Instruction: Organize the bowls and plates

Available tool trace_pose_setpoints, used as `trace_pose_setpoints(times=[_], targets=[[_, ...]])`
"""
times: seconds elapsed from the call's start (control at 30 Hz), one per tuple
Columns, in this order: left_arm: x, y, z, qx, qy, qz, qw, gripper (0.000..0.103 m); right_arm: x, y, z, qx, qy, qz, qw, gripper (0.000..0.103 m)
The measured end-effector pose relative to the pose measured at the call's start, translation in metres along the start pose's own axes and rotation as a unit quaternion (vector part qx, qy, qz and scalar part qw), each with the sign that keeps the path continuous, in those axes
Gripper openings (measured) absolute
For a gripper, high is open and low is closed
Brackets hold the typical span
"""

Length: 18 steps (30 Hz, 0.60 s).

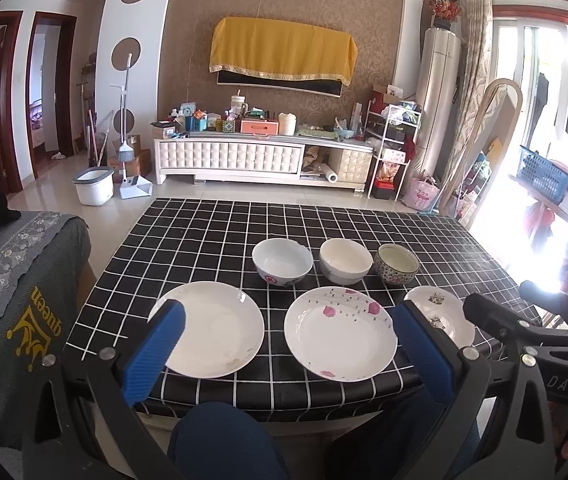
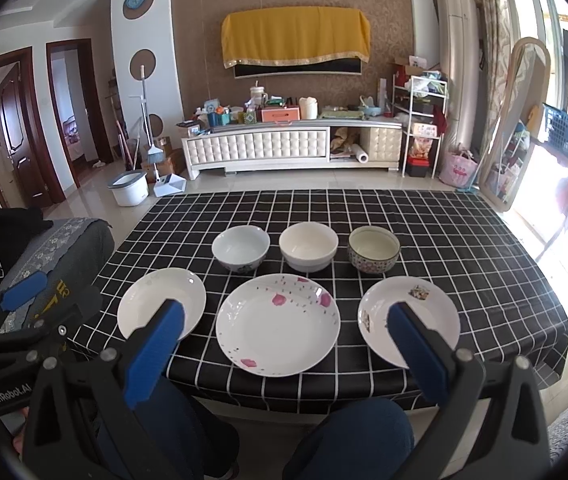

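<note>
Right, both grippers sit wide apart at the jaws and empty: the left gripper (image 1: 284,344) hangs above the table's near edge, the right gripper (image 2: 286,342) level beside it, nothing between the blue pads (image 1: 157,354) of either one. Out ahead, on the black checked tablecloth (image 2: 464,240), three plates in the near row: a plain white plate (image 1: 213,330) on the left, the pink-flowered plate (image 2: 277,324) in the middle, a smaller patterned plate (image 2: 410,320) on the right. Behind them, three bowls, well apart: a white bowl with a floral base (image 1: 281,262), a cream bowl (image 1: 346,260), a dark patterned bowl (image 1: 398,264). Nothing stacked yet, so I'd call this the very start; the likely next move is a reach down to a plate rim, jaws straddling the lip, to lift one onto another. The right view shows the right-hand plate whole, where the left view hides part of it behind a pad.
</note>
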State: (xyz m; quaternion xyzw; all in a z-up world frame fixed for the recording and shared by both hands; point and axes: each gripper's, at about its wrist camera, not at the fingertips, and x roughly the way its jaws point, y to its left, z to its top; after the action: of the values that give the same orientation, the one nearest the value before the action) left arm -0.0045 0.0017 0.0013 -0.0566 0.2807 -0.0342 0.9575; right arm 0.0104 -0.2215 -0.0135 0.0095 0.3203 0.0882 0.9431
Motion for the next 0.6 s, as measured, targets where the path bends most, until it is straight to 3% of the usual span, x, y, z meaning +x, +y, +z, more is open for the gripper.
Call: trace_pose_setpoints(times=[0.17,0.27,0.4,0.53,0.6], targets=[[0.009,0.002,0.007,0.026,0.008,0.045,0.9986,0.103,0.007,0.005,0.008,-0.002,0.003,0.013,1.0,0.103],[0.012,0.02,0.014,-0.011,-0.006,0.034,0.9994,0.103,0.016,0.013,0.017,-0.01,0.011,0.008,1.0,0.103],[0.027,0.046,0.024,-0.043,0.015,0.052,0.9976,0.103,0.025,0.024,0.027,-0.021,-0.006,0.003,1.0,0.103],[0.034,0.064,0.029,-0.029,0.01,0.036,0.9989,0.103,0.04,0.04,0.038,-0.056,-0.023,0.028,0.998,0.103],[0.036,0.072,0.03,-0.019,-0.002,0.059,0.9981,0.103,0.053,0.049,0.044,-0.067,-0.023,0.02,0.997,0.103]])
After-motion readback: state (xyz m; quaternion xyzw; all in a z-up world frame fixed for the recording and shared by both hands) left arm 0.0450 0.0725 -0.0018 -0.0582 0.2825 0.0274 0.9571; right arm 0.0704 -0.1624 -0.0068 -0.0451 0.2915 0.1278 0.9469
